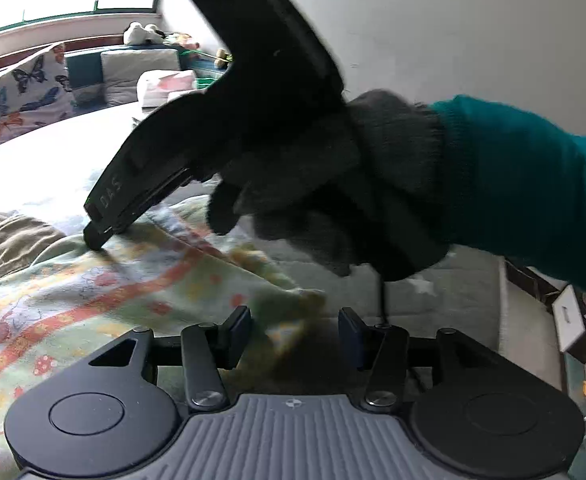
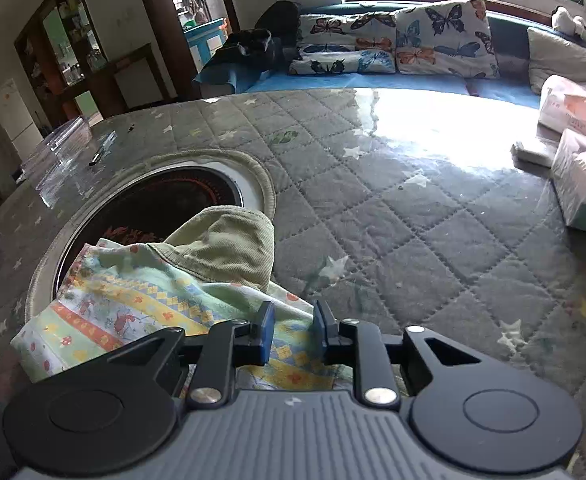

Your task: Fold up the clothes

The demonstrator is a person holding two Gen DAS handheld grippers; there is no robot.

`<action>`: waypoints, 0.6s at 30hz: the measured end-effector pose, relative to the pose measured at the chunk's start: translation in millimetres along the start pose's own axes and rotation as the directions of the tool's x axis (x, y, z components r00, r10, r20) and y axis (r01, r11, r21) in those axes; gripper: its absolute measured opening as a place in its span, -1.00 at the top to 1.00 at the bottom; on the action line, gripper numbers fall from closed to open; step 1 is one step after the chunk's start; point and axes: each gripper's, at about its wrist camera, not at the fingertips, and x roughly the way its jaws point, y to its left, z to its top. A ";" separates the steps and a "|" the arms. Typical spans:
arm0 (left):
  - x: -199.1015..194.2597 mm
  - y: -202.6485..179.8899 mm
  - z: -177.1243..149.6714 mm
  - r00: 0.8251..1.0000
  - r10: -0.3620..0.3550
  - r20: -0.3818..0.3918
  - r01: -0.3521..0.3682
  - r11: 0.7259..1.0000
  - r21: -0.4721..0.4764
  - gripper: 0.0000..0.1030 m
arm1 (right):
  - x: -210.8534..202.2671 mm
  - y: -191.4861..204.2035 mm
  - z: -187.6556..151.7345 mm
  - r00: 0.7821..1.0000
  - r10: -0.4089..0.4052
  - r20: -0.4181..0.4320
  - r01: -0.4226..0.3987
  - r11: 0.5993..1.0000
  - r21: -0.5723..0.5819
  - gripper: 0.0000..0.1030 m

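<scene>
Folding step in hand, judged from both views: a pale green printed cotton garment with orange bands and small red motifs lies rumpled on the grey quilted star-patterned counter cover.

Left wrist view. Left hand-held gripper (image 1: pixel 295 330), lower centre of frame: jaws parted fairly wide, nothing between the pads; the printed garment (image 1: pixel 105 300) spreads beneath and to the left. Right hand-held gripper (image 1: pixel 101 236), left of centre, held by a grey knitted glove (image 1: pixel 313 184) with teal sleeve: tip pressed down on the garment's upper fold; whether fabric is pinched cannot be told from here. Olive corduroy cloth (image 1: pixel 5 244), far left, partly tucked under the printed piece.

Right wrist view. Right hand-held gripper (image 2: pixel 293 332), lower centre: jaws parted by a narrow gap, printed garment (image 2: pixel 133 304) lying under and between them, not visibly clamped. Olive corduroy cloth (image 2: pixel 229 244) above it, beside a round dark inset (image 2: pixel 165 204) in the counter (image 2: pixel 433 208).

Handling note: fabric looks thin and slack; take one edge layer only, keep both grips level, draw taut before laying over, and keep clear of the olive cloth.
</scene>
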 end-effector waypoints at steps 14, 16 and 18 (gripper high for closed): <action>-83.6 77.0 -23.2 0.883 0.466 0.060 -0.447 0.873 -0.197 -0.70 | -40.4 32.2 -27.8 0.985 -0.093 0.145 0.095 0.995 -0.007 -0.26; -83.5 80.5 -29.7 0.867 0.497 0.036 -0.481 0.854 -0.200 -0.70 | -44.3 40.2 -35.7 0.982 -0.102 0.161 0.106 0.994 -0.016 -0.27; -81.8 82.8 -36.4 0.852 0.523 0.008 -0.511 0.837 -0.196 -0.70 | -47.4 49.7 -43.3 0.979 -0.106 0.174 0.112 0.993 -0.029 -0.34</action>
